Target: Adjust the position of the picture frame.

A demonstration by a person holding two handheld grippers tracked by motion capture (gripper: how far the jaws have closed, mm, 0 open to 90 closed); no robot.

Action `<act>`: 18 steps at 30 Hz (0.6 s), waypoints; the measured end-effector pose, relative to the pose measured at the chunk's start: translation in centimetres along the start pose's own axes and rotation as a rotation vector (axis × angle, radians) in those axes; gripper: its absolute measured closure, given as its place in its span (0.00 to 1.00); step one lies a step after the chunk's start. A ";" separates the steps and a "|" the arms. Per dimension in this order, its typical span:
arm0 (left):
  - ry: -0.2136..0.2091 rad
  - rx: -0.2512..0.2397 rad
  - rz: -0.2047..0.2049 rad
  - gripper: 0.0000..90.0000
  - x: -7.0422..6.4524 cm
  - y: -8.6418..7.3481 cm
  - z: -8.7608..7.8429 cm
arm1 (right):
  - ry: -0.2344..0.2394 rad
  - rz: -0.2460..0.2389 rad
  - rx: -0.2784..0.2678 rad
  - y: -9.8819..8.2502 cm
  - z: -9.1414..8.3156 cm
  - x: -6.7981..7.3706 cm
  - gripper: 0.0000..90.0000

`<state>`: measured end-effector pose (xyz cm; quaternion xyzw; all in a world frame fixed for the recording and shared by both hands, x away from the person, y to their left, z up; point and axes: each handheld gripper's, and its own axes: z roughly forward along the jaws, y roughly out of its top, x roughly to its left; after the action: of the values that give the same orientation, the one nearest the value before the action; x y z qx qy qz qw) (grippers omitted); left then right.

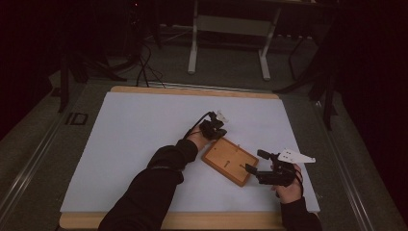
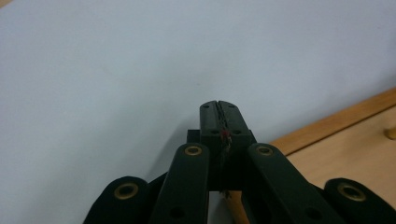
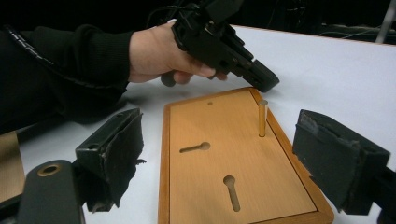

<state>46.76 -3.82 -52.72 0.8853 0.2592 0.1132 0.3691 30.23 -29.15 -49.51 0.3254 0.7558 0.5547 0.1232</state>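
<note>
We are holding both tongs at a wooden board (image 1: 229,161) on the counter (image 1: 144,139).
Left tongs (image 1: 215,127) are clenched empty beyond its far corner; right tongs (image 1: 256,163) are gaping, released, straddling its near end, brass peg (image 3: 263,117) ahead.

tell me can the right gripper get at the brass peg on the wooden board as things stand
Probably yes. The right gripper is open and aimed along the wooden board, with the brass peg upright ahead and nothing between.

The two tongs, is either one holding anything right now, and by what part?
Nothing is held. The left tongs are shut on themselves above the white mat. The right tongs stand open on either side of the wooden board, not touching it.
</note>
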 end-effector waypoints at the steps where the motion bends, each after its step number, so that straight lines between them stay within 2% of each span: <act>1: -0.004 -0.001 -0.007 1.00 0.1 0.0 0.1 | 0.000 -0.002 0.000 0.0 0.0 0.0 0.17; 3: -0.007 -0.002 -0.020 1.00 0.1 0.0 0.1 | 0.000 -0.003 0.002 0.0 0.0 0.0 0.17; 7: 0.003 0.022 0.014 1.00 -0.1 -0.1 -0.4 | -0.001 -0.002 0.003 0.0 0.0 0.0 0.17; 10: 0.006 0.040 0.014 1.00 -0.3 -0.3 -0.9 | 0.000 -0.005 0.003 0.0 0.0 0.0 0.17; 12: -0.009 0.051 0.023 1.00 -0.4 -0.5 -1.1 | 0.001 -0.005 0.003 0.0 0.1 0.1 0.17; 14: -0.012 0.052 0.036 1.00 -0.7 -0.7 -1.2 | -0.001 -0.005 0.002 0.0 0.1 0.1 0.17; 18: -0.006 0.057 0.031 1.00 -0.5 -0.8 -1.1 | 0.000 -0.004 0.003 0.0 0.1 0.2 0.17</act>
<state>45.58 -2.97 -52.56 0.8997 0.2473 0.1091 0.3427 30.18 -28.93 -49.51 0.3239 0.7573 0.5534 0.1240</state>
